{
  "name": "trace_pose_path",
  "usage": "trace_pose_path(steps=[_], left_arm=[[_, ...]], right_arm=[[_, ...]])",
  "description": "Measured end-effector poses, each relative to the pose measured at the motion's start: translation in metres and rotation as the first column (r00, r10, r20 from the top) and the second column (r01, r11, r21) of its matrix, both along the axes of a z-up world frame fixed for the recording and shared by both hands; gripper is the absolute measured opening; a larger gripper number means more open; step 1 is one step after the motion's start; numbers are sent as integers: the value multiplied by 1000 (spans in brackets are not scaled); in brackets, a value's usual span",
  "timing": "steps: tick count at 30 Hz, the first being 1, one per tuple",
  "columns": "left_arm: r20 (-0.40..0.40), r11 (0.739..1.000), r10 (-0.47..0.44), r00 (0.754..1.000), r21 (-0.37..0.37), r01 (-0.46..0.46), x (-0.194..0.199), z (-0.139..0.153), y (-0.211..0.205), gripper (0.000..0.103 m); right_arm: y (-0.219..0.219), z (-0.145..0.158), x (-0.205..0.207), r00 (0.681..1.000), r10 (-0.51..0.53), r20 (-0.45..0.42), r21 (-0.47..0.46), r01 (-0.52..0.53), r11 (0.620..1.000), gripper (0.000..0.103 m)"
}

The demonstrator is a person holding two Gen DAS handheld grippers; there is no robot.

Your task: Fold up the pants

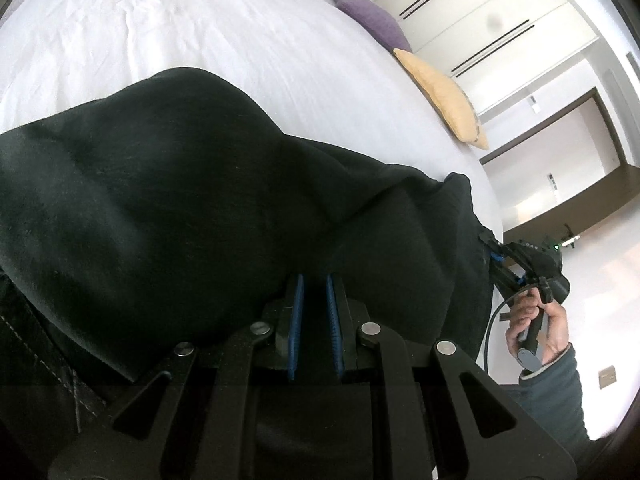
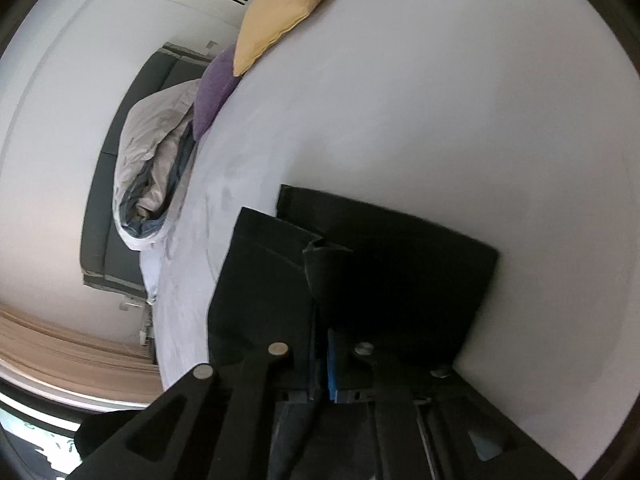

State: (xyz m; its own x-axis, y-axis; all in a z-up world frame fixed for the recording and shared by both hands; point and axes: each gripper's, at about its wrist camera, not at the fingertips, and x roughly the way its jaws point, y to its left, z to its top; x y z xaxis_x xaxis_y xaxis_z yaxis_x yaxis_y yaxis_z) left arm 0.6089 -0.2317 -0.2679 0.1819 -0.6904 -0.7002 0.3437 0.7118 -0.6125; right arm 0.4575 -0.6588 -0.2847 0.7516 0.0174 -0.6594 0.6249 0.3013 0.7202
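Bed: I see the white-sheeted bed filling the upper half of my left wrist view, from 9 to 1 o'clock, and most of the right half of my right wrist view.
Wardrobe: white wardrobe doors with thin dark handle slots stand past the bed at 1 o'clock in the left view.
Black pants: the black pants lie bunched on the bed, spreading from 9 o'clock to the centre of my left view; in the right view the black pants show as folded layers at the centre, a squared edge on the sheet and a raised flap nearer me.
Duvet: a rumpled white and grey duvet is heaped at 9 o'clock in the right view.
Cushions: a yellow cushion and a purple cushion lie at the bed's edge, touching end to end.
Left hand-held gripper: my left hand-held gripper sits at 6 o'clock, blue pads slightly apart with black cloth between them; I cannot tell whether they actually pinch it.
Right hand-held gripper: my right hand-held gripper is closed on the pants' hem at 6 o'clock; from the left view it bites the cloth's edge at 3 o'clock.
Right hand: the right hand grips its handle.
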Motion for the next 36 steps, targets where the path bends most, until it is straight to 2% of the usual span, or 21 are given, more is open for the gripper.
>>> trace_pose_path(steps=[5,9,14,18,25,29,32,34,36], left_arm=[[-6,1000,2,1000,-17,-2,2,-6,-5,12],[-13,1000,1,1000,-13,-1,8,-6,-9,12],[-3,1000,-13,1000,11,13,14,2,-17,13],[5,1000,-25,1000,16,25,17,4,-23,13],[7,999,-38,999,4,38,25,12,-27,13],[41,999,-48,998,-3,48,24,17,-25,13],[55,998,-61,997,29,60,23,5,-20,13],[34,999,-35,999,-33,36,24,-2,-9,13],[37,999,-10,999,-46,12,25,-2,-2,13]], right_arm=[[3,7,-13,999,-40,-12,-43,39,998,4],[2,4,-23,997,-61,46,-14,61,998,4],[1,11,-36,995,-84,54,-45,87,995,4],[-3,-2,-53,990,-128,58,-10,129,992,3],[-7,2,-49,988,-144,54,-25,146,989,3],[-6,7,-51,986,-161,54,-37,163,986,3],[-9,-3,-45,994,-96,46,-21,97,995,0],[-14,-3,-48,997,-58,53,-5,58,998,0],[-15,11,-54,998,-54,16,-26,54,998,10]])
